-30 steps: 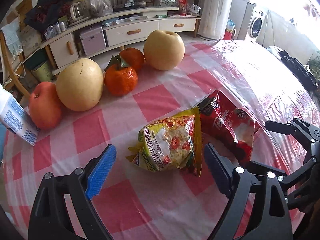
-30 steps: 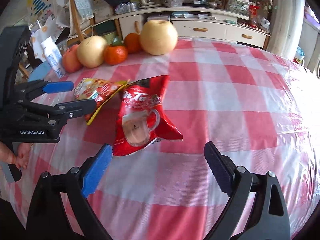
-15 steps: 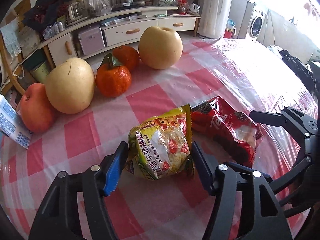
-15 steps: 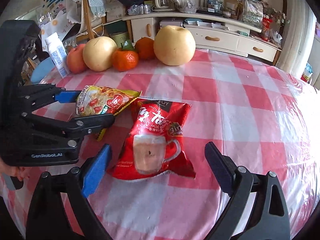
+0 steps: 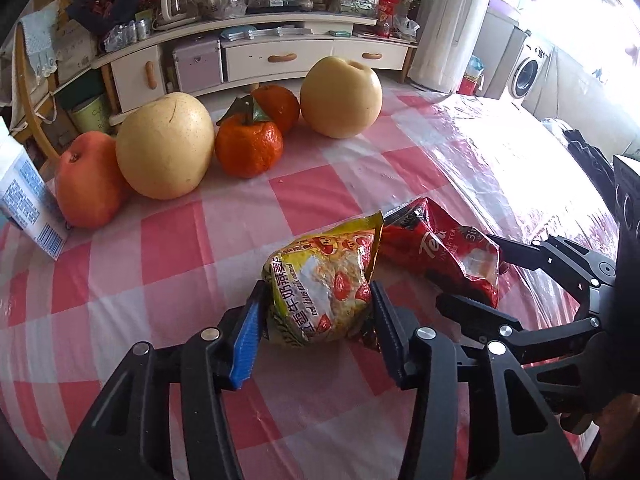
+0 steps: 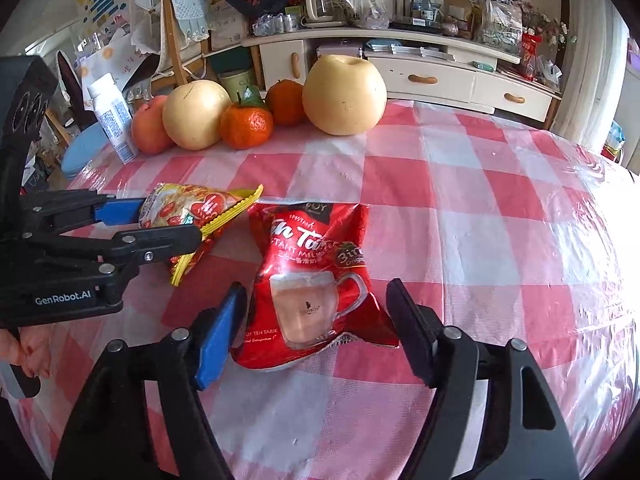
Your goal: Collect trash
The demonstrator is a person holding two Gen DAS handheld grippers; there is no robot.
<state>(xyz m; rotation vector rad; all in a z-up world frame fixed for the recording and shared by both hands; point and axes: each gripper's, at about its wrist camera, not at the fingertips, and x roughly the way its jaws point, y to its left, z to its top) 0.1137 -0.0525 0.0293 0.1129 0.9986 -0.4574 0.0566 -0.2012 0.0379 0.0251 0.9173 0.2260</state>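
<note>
Item: two hand-held grippers over a checked worktop [image 6: 460, 184].

Left hand-held gripper [image 5: 316, 316]: jaws have just been closing and now press both sides of the yellow oatmeal packet [image 5: 320, 288], which stands crumpled between them on the cloth.

Right hand-held gripper [image 6: 316, 332]: jaws have just been closing; the red milk-tea packet [image 6: 312, 276] lies flat between them. The blue pad appears to touch its left edge, but the black pad stands just clear of its right corner, so nothing is clamped yet.

Risks, judged:
- Yellow packet is soft and puffy; a grip on its bulge could slip when lifted.
- Red packet lies flat; the closing pads may only slide it or buckle it upward without catching it.
- The two grippers sit close together; the inner fingers could knock each other, or snag the neighbouring packet.

Count, left to right beyond the grippers:
- milk carton [image 6: 112, 116]: one
- red apple [image 6: 150, 126]: one
- pears [image 6: 196, 114]: two
- mandarins [image 6: 246, 126]: two
- trash packets: two
</note>
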